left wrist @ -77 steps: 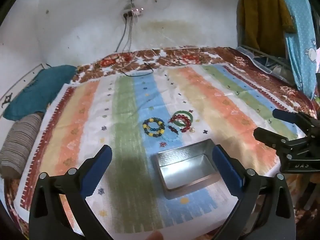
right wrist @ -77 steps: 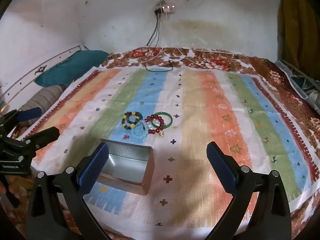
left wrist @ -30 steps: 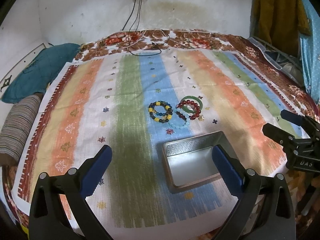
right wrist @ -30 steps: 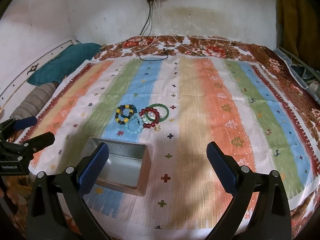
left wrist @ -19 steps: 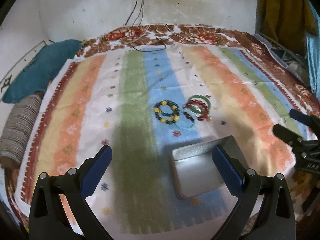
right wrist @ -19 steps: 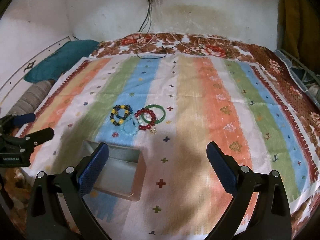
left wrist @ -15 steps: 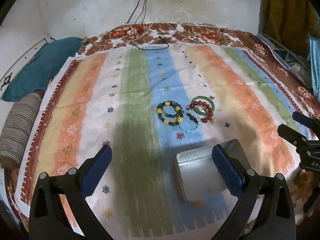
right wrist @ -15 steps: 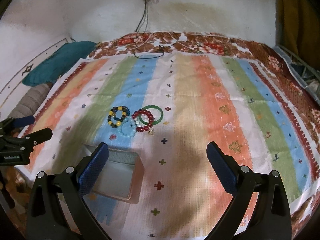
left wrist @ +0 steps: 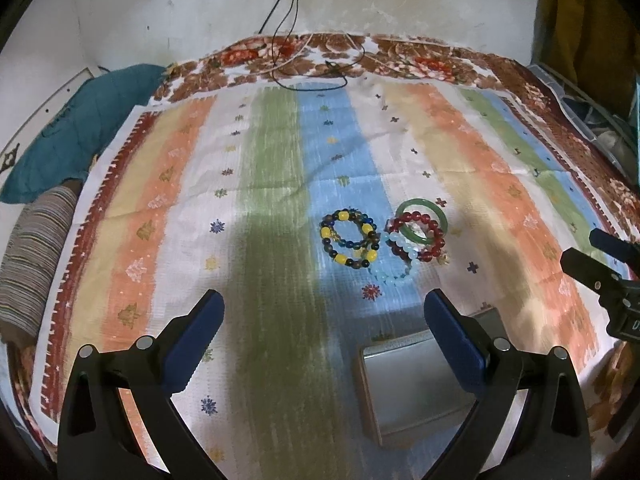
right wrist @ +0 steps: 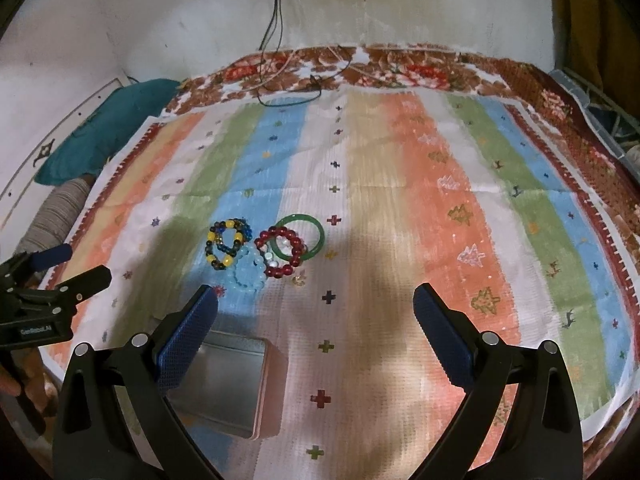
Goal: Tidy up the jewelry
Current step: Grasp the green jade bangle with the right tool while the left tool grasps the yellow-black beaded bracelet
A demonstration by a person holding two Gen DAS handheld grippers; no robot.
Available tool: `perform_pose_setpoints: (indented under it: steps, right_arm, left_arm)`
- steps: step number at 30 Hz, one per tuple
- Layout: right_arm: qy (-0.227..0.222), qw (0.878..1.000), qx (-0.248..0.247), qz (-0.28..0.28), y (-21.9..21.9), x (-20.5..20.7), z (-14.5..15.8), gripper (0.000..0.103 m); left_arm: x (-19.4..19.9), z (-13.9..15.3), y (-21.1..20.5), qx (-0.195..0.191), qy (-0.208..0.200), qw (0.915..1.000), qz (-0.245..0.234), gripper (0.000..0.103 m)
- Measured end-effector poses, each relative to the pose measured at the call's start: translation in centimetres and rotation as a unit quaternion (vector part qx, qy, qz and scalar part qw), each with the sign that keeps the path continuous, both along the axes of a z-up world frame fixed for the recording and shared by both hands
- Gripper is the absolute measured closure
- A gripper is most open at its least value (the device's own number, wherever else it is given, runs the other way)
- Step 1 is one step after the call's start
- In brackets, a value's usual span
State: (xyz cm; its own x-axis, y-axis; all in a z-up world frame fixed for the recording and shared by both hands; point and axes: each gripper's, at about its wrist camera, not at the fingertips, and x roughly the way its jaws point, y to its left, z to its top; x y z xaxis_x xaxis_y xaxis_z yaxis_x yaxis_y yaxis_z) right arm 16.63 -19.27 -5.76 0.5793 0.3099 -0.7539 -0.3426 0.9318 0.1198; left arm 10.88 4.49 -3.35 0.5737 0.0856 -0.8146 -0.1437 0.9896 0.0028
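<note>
Several bracelets lie together on the striped cloth: a dark and yellow beaded bracelet (left wrist: 349, 238) (right wrist: 227, 244), a pale blue beaded bracelet (left wrist: 394, 265) (right wrist: 249, 269), a red beaded bracelet (left wrist: 416, 234) (right wrist: 282, 253) and a green bangle (left wrist: 423, 215) (right wrist: 301, 236). An open metal tin (left wrist: 416, 380) (right wrist: 224, 384) sits nearer than them. My left gripper (left wrist: 322, 312) is open and empty, above the cloth short of the bracelets. My right gripper (right wrist: 314, 304) is open and empty, also short of them.
The striped cloth (left wrist: 272, 208) covers a bed with a floral border (right wrist: 400, 68). A teal pillow (left wrist: 76, 136) and a striped roll (left wrist: 28, 248) lie at the left. Cables (left wrist: 288, 12) hang down the back wall. Clothes (left wrist: 588, 12) hang at the right.
Both grippers have moved forward and down toward the bracelets; the tin has slid lower in both views. Both stay open and empty.
</note>
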Motion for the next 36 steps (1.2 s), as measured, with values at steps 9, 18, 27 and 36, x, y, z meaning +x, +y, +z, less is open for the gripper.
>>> perform_pose_setpoints:
  steps: [9,18,27,36]
  right_arm:
    - [0.013,1.0,-0.018,-0.004,0.9,2.0,-0.7,0.004]
    - [0.026,0.999,-0.023,-0.018,1.0,4.0,-1.3,0.004]
    - [0.05,0.998,-0.027,-0.021,1.6,6.2,-2.7,0.004]
    - [0.075,0.996,-0.035,-0.03,2.1,8.4,-4.5,0.004]
  left_arm:
    - [2.5,-1.7,0.5,-0.015,0.031,0.9993,0.012,0.006]
    - [4.6,-3.6,1.3,-0.041,0.058,0.9973,0.021,0.006]
    - [6.5,-5.3,2.2,-0.07,0.078,0.994,0.03,0.006]
    - [8.2,-6.8,2.4,-0.08,0.091,0.9923,0.027,0.006]
